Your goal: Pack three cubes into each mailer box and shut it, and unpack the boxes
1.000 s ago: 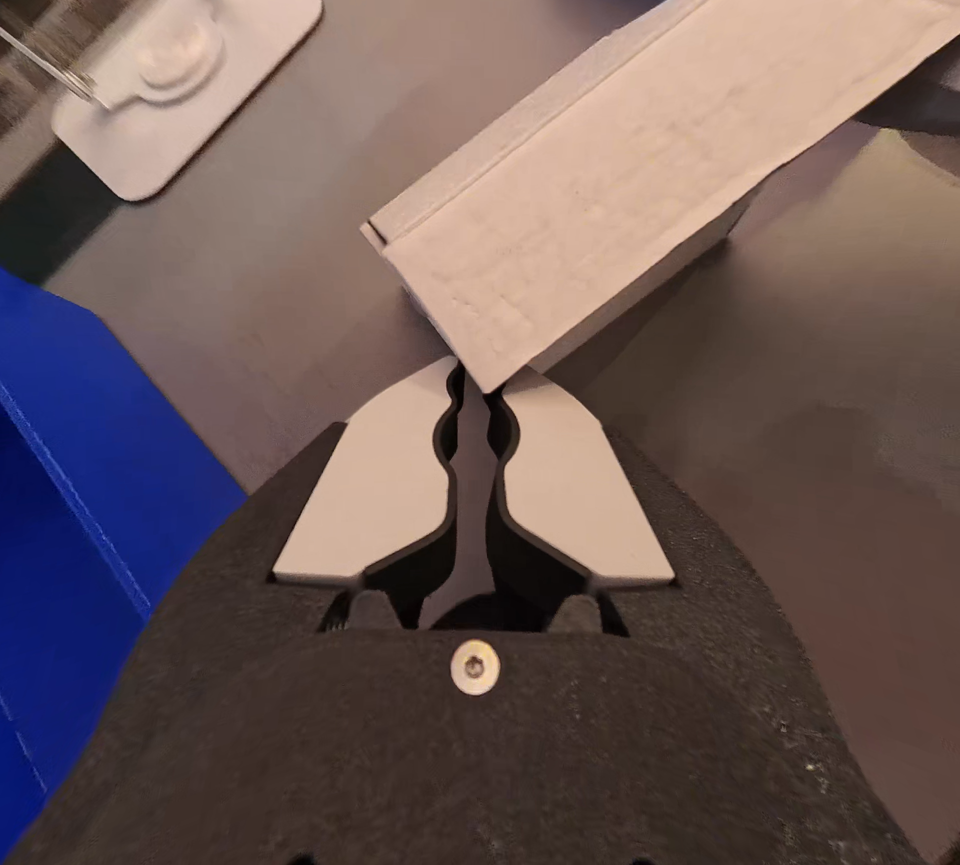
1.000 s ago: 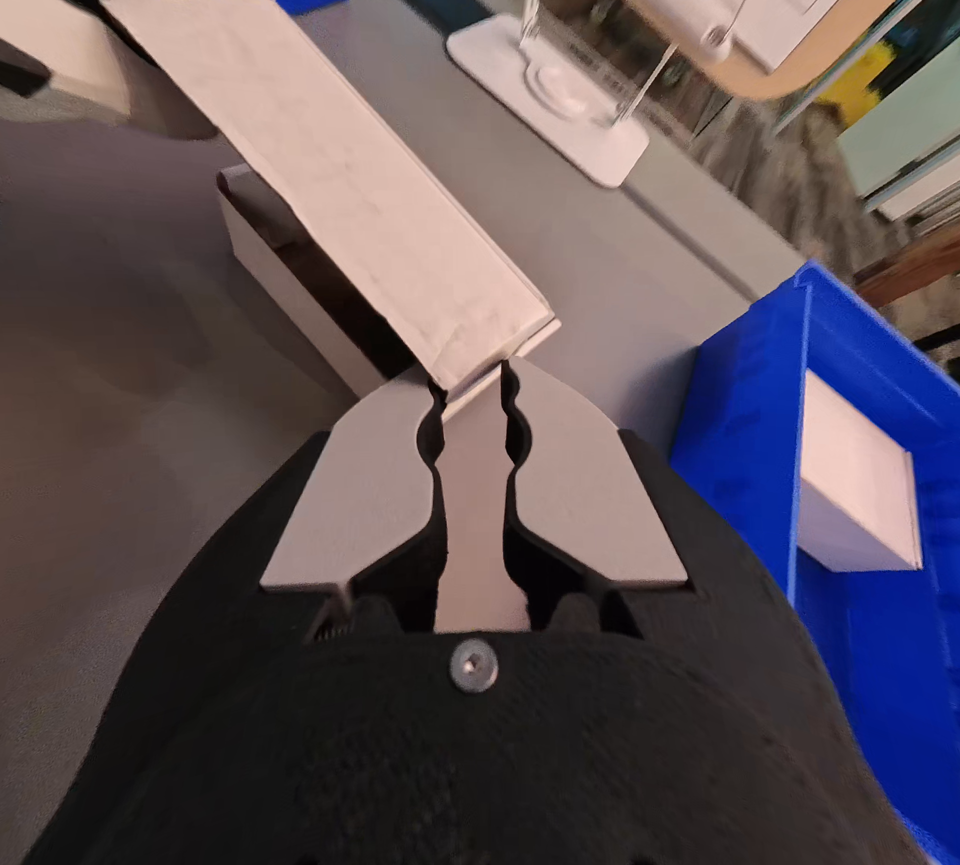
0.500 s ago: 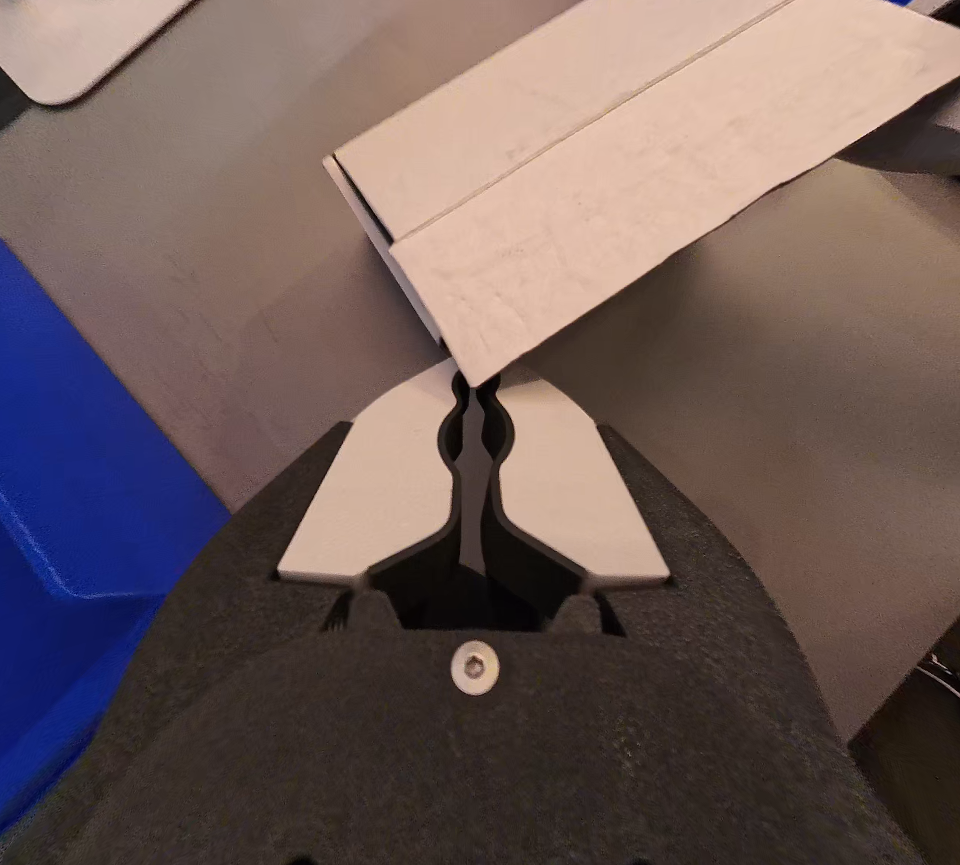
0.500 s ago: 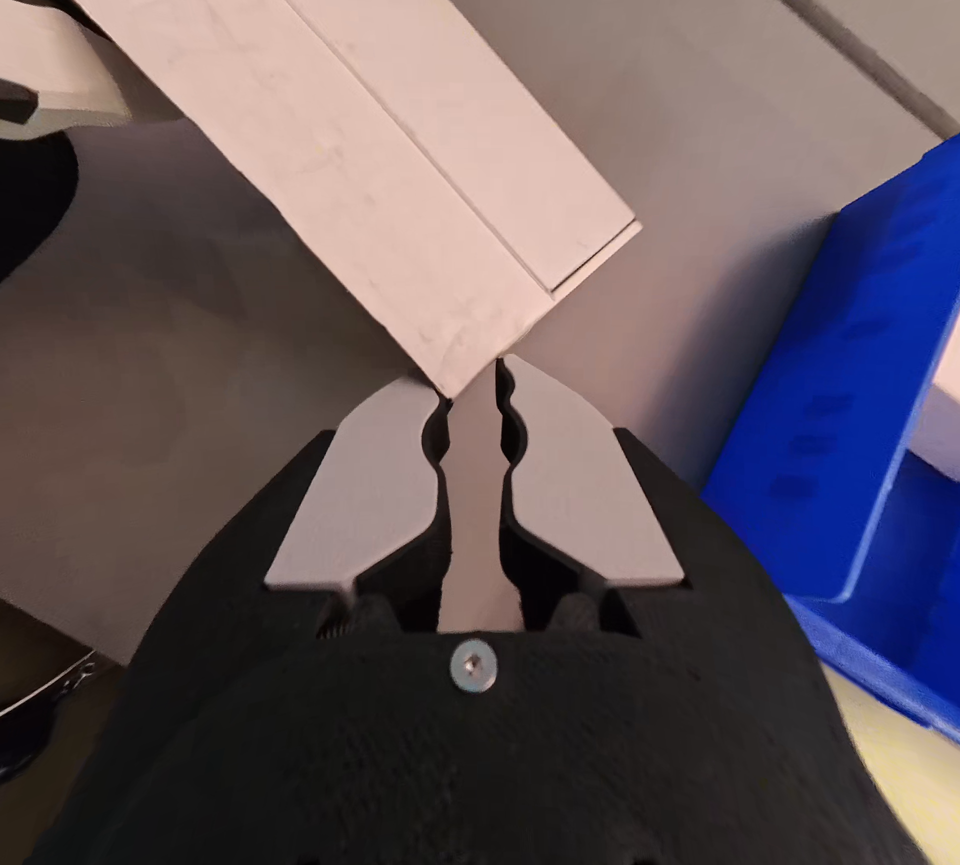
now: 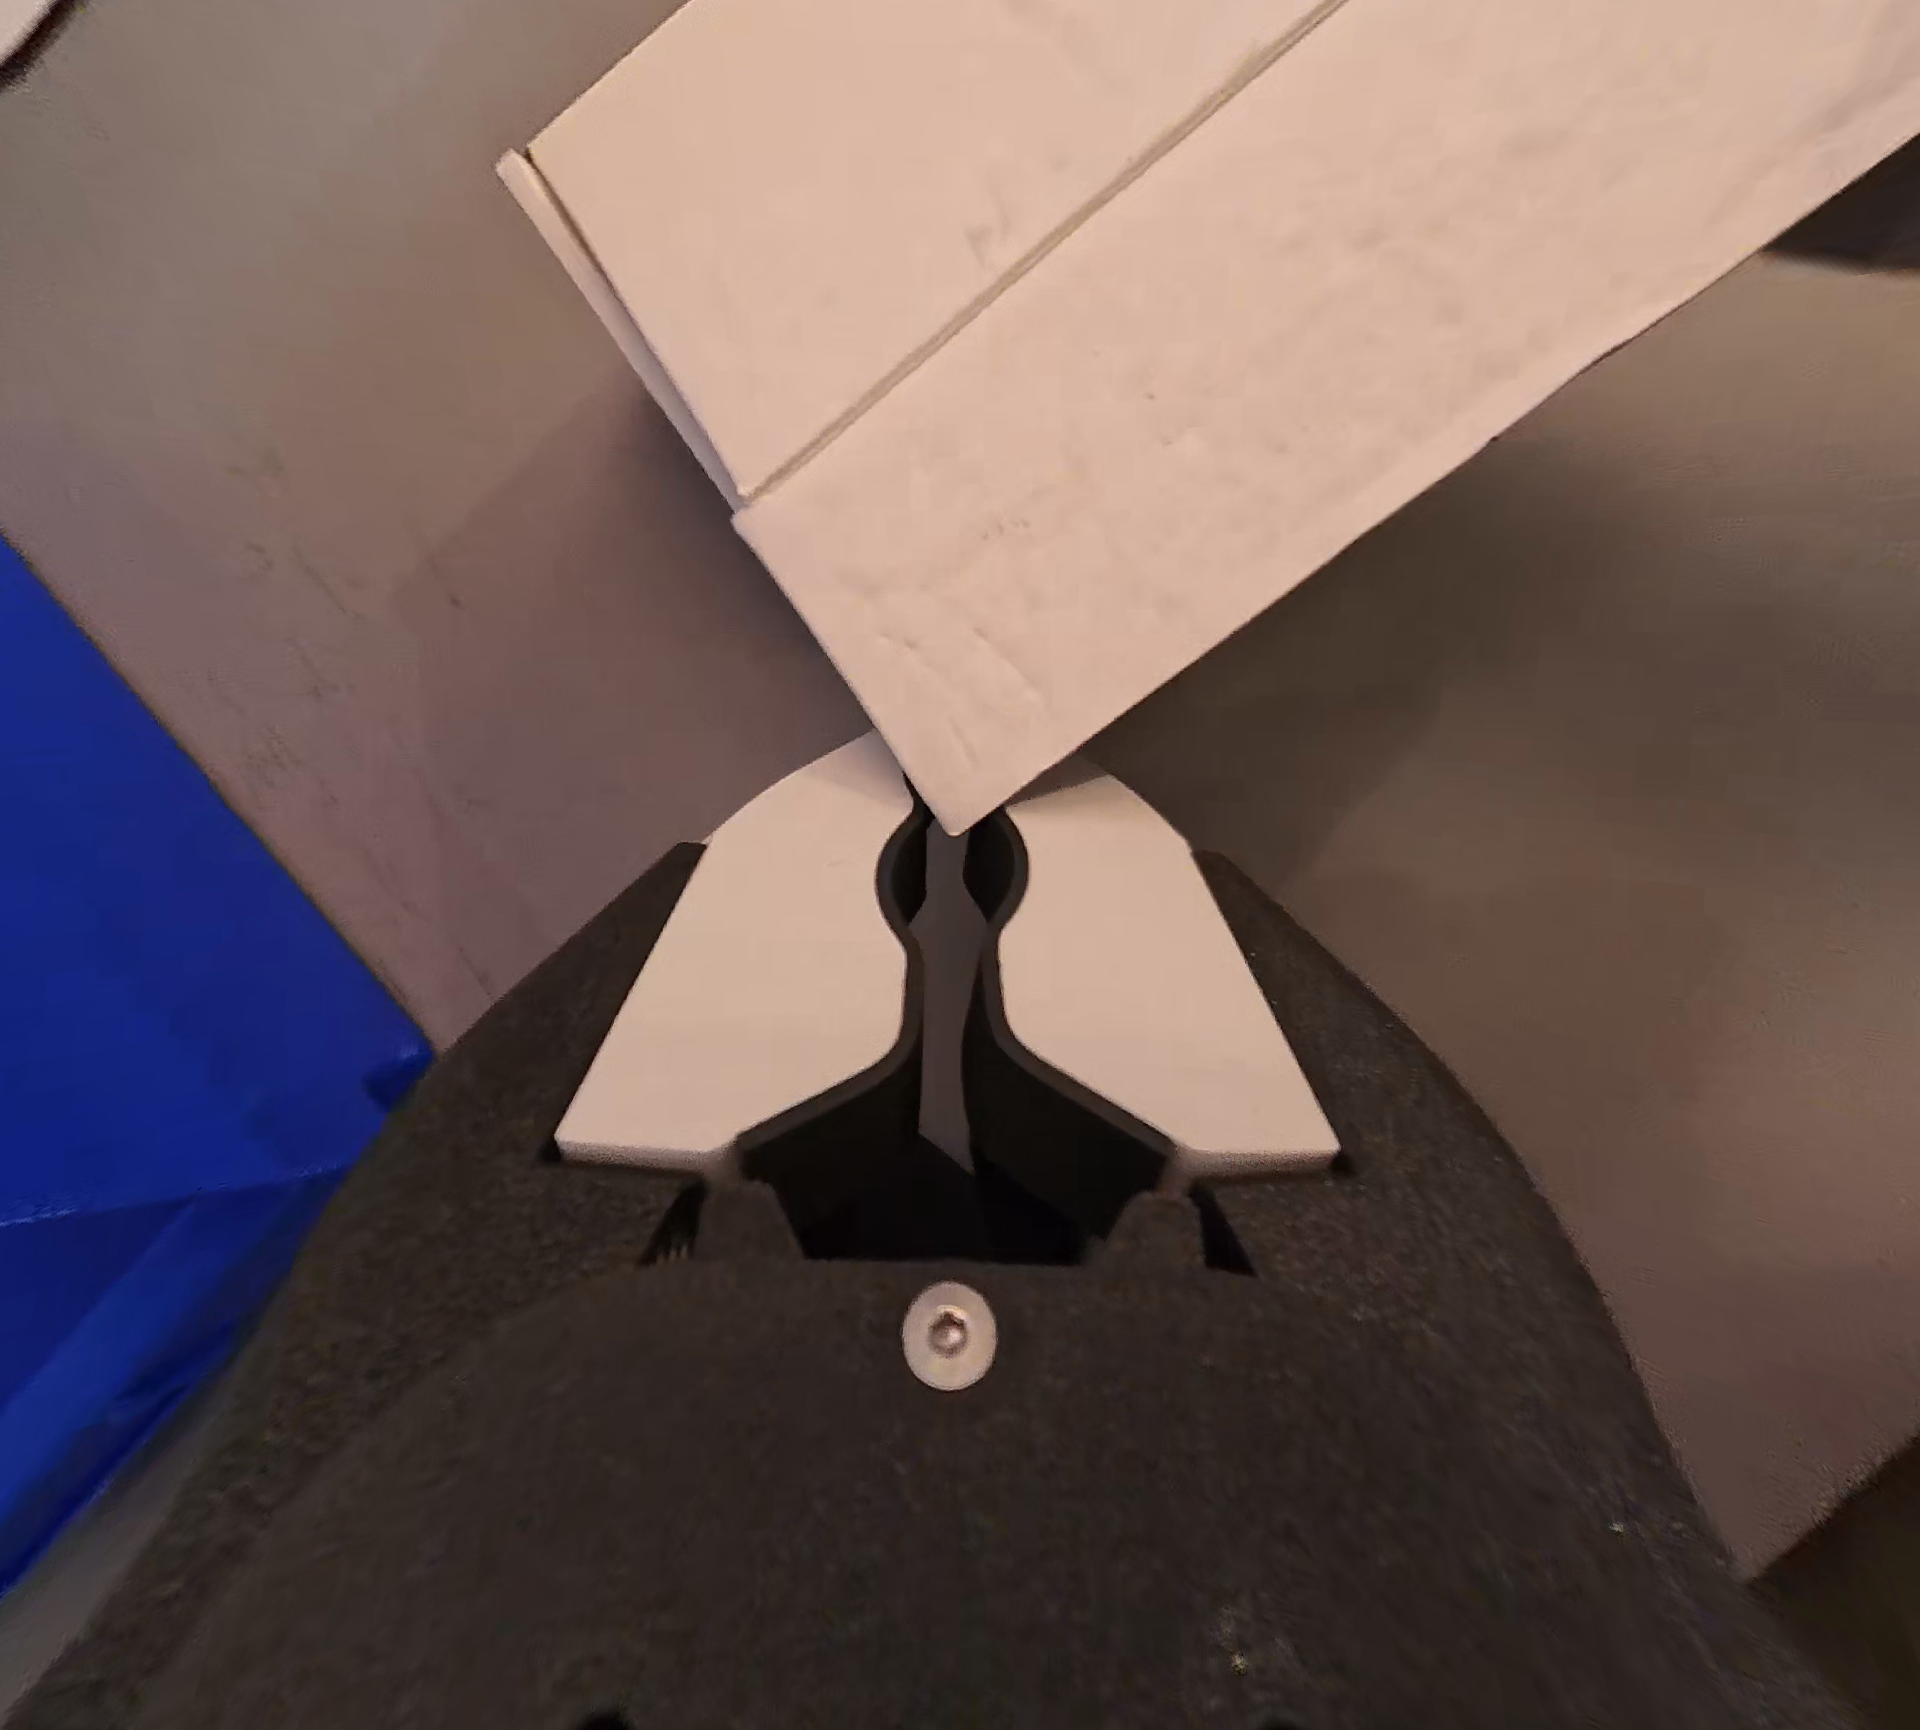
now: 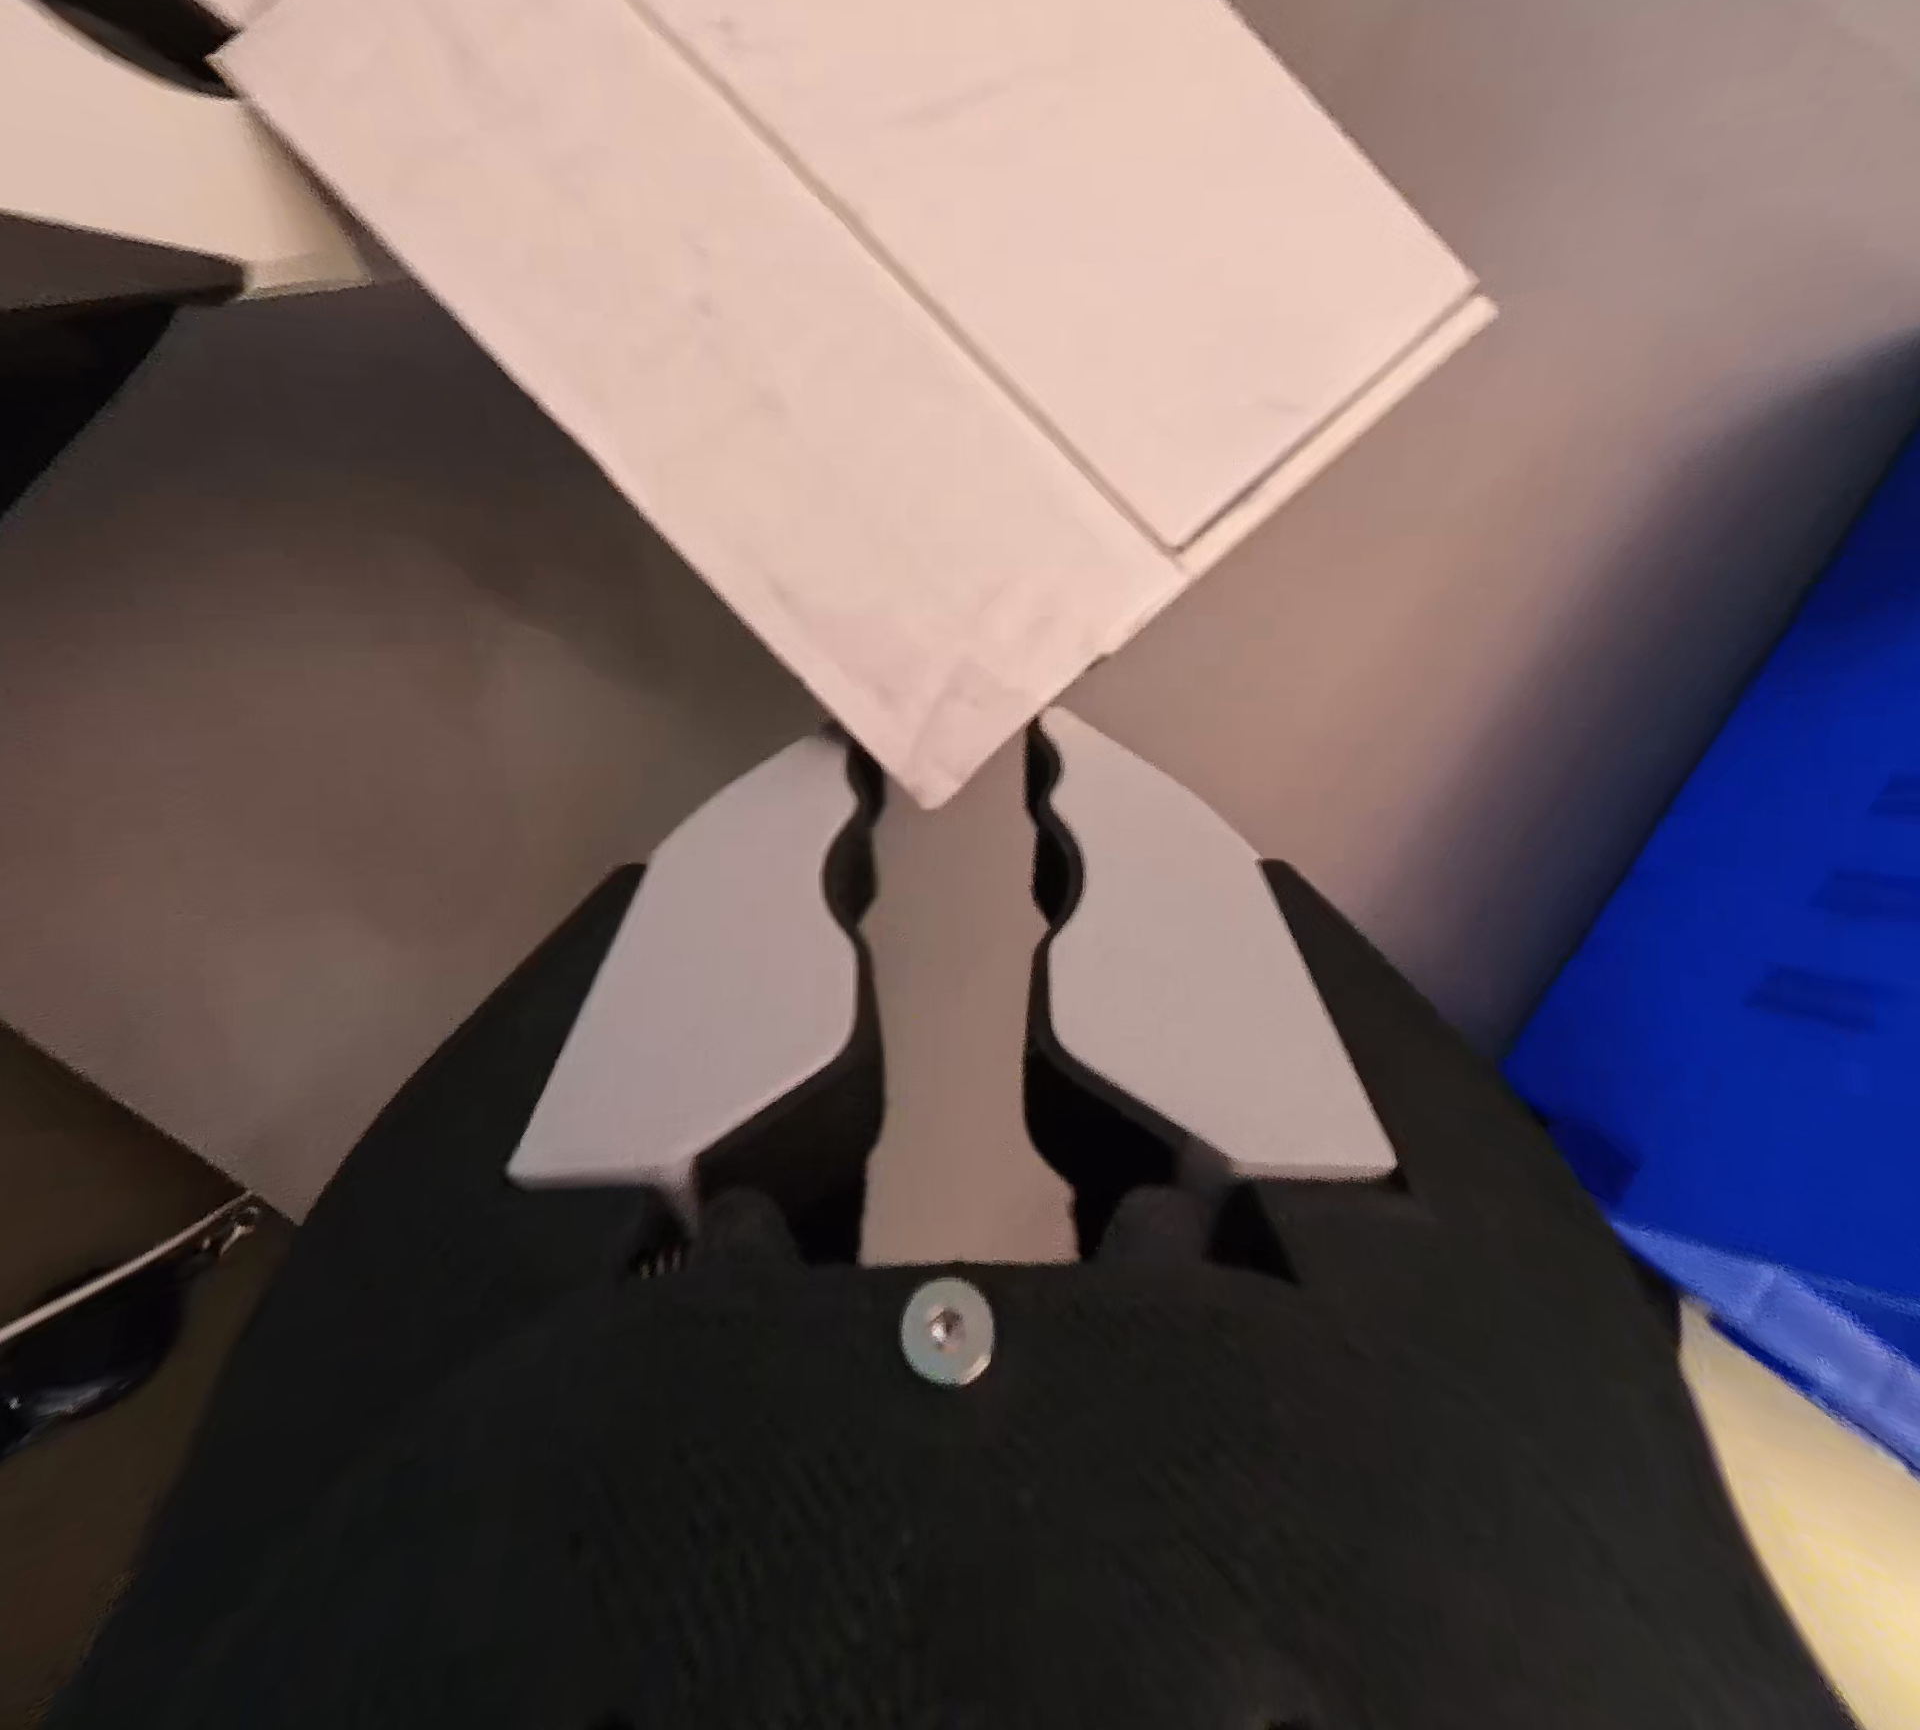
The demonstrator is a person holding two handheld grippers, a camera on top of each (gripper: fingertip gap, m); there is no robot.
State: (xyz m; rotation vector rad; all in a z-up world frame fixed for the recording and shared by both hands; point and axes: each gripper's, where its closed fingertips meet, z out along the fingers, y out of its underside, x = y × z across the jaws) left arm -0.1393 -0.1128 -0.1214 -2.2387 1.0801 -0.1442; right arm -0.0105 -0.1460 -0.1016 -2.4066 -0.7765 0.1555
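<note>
Left wrist view: the left gripper [image 5: 940,807] pinches the near corner of the front flap [image 5: 1195,558] of the white mailer box [image 5: 935,174], its jaws closed on the card with only a sliver of gap. The box fills the view from 12 to 2 o'clock, lid down over the body, resting on the grey table [image 5: 312,433]. To finish the closing well, I judge the flap should be swung down and tucked along the front wall evenly from both corners — a lopsided push could crease it. A blue bin [image 5: 156,953] sits at 8 o'clock, near but not in the way.

Right wrist view: the right gripper [image 6: 951,750] meets the flap's other corner at 12 o'clock; its jaws stand visibly wider, and whether they really hold the card I cannot tell. Another blue bin [image 6: 1766,901] lies at 3 o'clock, and the far gripper shows at 10 o'clock.
</note>
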